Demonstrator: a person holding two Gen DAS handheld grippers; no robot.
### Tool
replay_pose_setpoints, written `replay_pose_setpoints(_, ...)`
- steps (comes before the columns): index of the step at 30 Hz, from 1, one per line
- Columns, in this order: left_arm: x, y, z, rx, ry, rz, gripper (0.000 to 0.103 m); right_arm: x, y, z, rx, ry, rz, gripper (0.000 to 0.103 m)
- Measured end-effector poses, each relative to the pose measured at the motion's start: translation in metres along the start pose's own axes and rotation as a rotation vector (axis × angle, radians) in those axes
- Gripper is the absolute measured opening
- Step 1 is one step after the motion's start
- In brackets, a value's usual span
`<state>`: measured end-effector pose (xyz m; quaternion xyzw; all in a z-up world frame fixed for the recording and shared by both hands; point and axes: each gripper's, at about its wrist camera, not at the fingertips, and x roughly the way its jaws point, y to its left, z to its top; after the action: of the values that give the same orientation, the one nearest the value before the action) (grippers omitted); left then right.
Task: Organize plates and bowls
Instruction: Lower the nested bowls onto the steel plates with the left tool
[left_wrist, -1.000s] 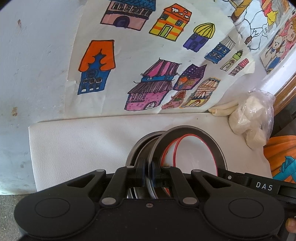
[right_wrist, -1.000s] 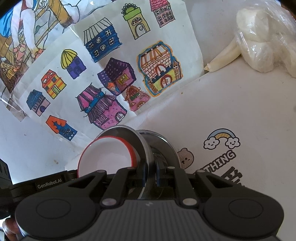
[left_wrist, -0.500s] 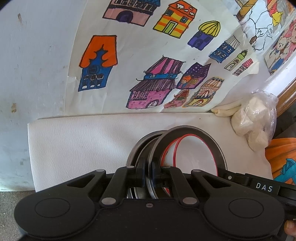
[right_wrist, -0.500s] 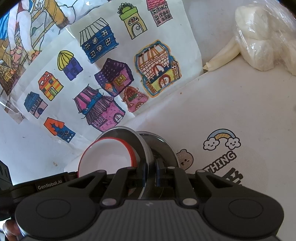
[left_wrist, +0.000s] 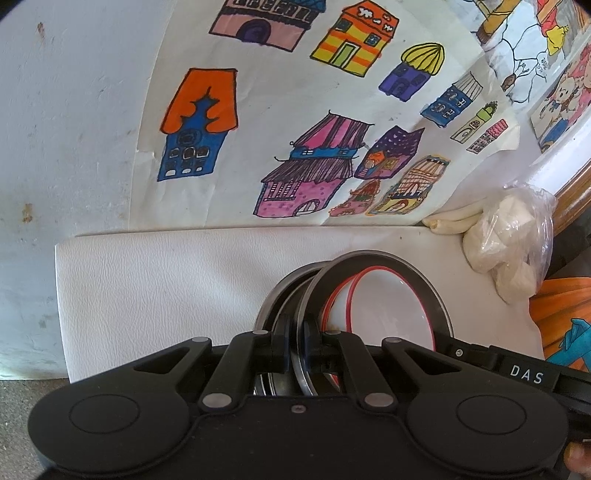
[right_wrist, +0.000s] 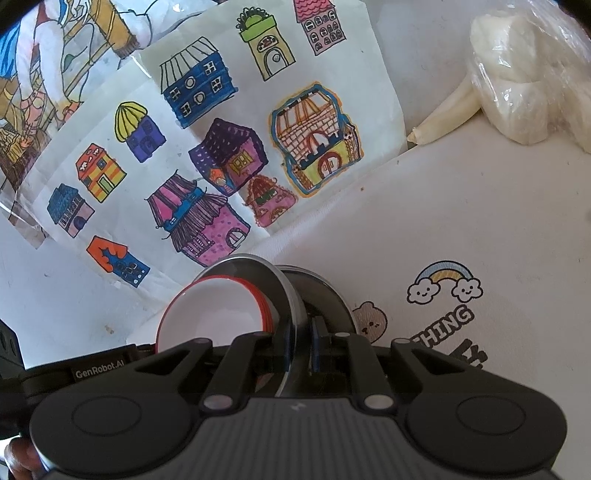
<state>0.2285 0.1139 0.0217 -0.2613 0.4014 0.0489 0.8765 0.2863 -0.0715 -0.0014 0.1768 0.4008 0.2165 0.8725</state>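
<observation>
While both grippers (left_wrist: 295, 341) (right_wrist: 298, 345) clamp one steel-rimmed plate (left_wrist: 384, 266), a red-edged white bowl (left_wrist: 388, 310) rests inside.
Bagged white lumps (left_wrist: 509, 240) and a house drawing (left_wrist: 306, 110) lie beyond the white mat (left_wrist: 166, 288).

White mat, drawings and a bag under my fingers

I worked over a white mat (left_wrist: 155, 280) that lay on a pale, stained table (left_wrist: 66, 110); its printed rainbow (right_wrist: 445, 280) and bear (right_wrist: 369, 321) showed beside my right gripper. A sheet of house drawings (left_wrist: 295, 122) lay on the table, its near edge meeting the mat's far edge, with more coloured pictures (left_wrist: 554, 92) past it. At the mat's far corner sat a clear bag (left_wrist: 509, 240) of white lumps, and two pale sticks (left_wrist: 454, 221) lay just beside it, touching the drawing's corner. I could not tell whether the steel plates (left_wrist: 369, 295) touched the mat.
</observation>
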Motion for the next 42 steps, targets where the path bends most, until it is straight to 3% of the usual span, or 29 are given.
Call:
replay_pose_setpoints(13, 0.000, -0.002, -0.001, 0.006, -0.020, -0.001, 0.007, 0.000, 0.010, -0.008, -0.101, -0.053, -0.054, 0.015)
replay_pose_setpoints(25, -0.001, -0.001, -0.003, 0.013, -0.038, 0.003, 0.011, -0.004, 0.010, -0.009, -0.102, -0.076, -0.041, 0.015)
replay_pose_setpoints(31, -0.002, 0.001, -0.004, 0.013, -0.035, -0.001, 0.015, -0.005, 0.006, -0.010, -0.091, -0.079, -0.050, 0.025)
replay_pose_setpoints(42, -0.003, -0.001, -0.006, 0.027, -0.034, 0.005, 0.016, -0.011, 0.007, -0.011, -0.103, -0.102, -0.065, 0.029)
